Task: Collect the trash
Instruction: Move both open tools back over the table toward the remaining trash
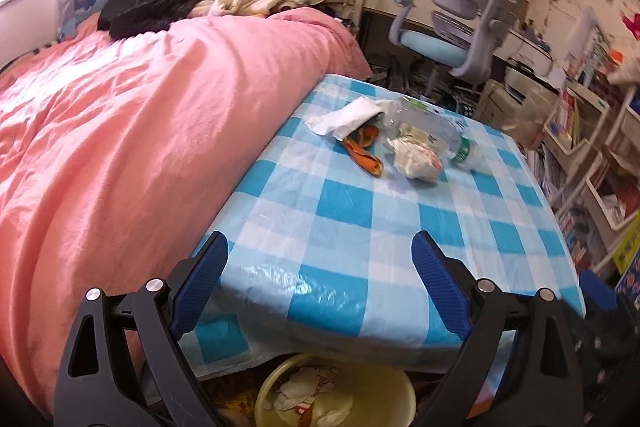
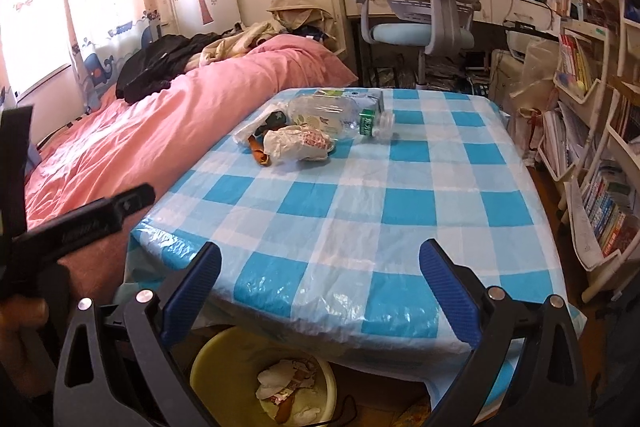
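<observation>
1. Blue-and-white checked plastic covers the table in the left wrist view. The left gripper hangs over the table's near edge, released, jaws wide and holding nothing.
2. Well beyond it, toward the table's far side, the trash lies in 1 cluster: a crushed clear plastic bottle, a crumpled wrapper touching it, a white tissue and orange peel partly under the tissue.
3. Below the table's near edge stands a yellow bin, already holding scraps.
4. In the right wrist view the right gripper is likewise spread and empty over the table's near edge; the bottle, wrapper and peel sit far up the table, the bin beneath.
5. Handling, as I judge it: all 4 are light. The bottle is slick and springy, so pinch its narrow neck by the green label. The wrapper and tissue crush softly; grip a raised fold. The peel is limp and may slide on the plastic.
</observation>
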Demonstrator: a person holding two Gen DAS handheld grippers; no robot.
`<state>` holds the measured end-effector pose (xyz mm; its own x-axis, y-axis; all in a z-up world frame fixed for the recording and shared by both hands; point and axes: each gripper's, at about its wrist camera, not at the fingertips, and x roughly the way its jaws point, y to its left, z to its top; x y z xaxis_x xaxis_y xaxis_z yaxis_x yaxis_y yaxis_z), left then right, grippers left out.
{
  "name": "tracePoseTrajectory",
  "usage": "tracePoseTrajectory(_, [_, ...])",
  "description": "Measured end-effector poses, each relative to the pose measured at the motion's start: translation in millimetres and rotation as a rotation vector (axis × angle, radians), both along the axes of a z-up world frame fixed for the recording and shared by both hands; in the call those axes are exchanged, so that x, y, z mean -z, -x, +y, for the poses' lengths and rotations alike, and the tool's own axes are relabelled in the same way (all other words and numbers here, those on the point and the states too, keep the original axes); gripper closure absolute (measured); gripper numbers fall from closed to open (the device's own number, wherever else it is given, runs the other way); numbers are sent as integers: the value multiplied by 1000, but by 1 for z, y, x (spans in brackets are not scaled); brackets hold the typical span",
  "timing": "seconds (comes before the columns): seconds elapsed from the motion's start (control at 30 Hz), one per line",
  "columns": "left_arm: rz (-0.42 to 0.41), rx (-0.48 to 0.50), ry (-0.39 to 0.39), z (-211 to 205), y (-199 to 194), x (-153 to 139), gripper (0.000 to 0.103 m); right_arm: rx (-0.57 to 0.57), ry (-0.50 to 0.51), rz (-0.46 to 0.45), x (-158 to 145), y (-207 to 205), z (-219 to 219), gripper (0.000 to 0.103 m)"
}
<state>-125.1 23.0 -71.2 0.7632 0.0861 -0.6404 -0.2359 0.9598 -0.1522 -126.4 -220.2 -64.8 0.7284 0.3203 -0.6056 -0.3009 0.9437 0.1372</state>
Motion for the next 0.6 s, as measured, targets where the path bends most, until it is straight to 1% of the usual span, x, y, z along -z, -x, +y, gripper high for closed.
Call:
tracePoseTrajectory(0.13, [3, 7, -8, -3, -6, 1, 13, -39, 40, -23, 0, 1, 9, 8])
tracePoseTrajectory(0.2, [10, 10, -21, -7, -11, 2, 12, -54, 49, -30, -1, 1, 11, 8])
tracePoseTrajectory(0.33, [27, 3, -17, -11, -20, 6, 12, -75, 59, -49, -3, 1, 14, 8])
tracePoseTrajectory(0.6, [62, 15, -35, -24, -38, 14, 11, -98, 102, -43, -1, -8, 20, 8])
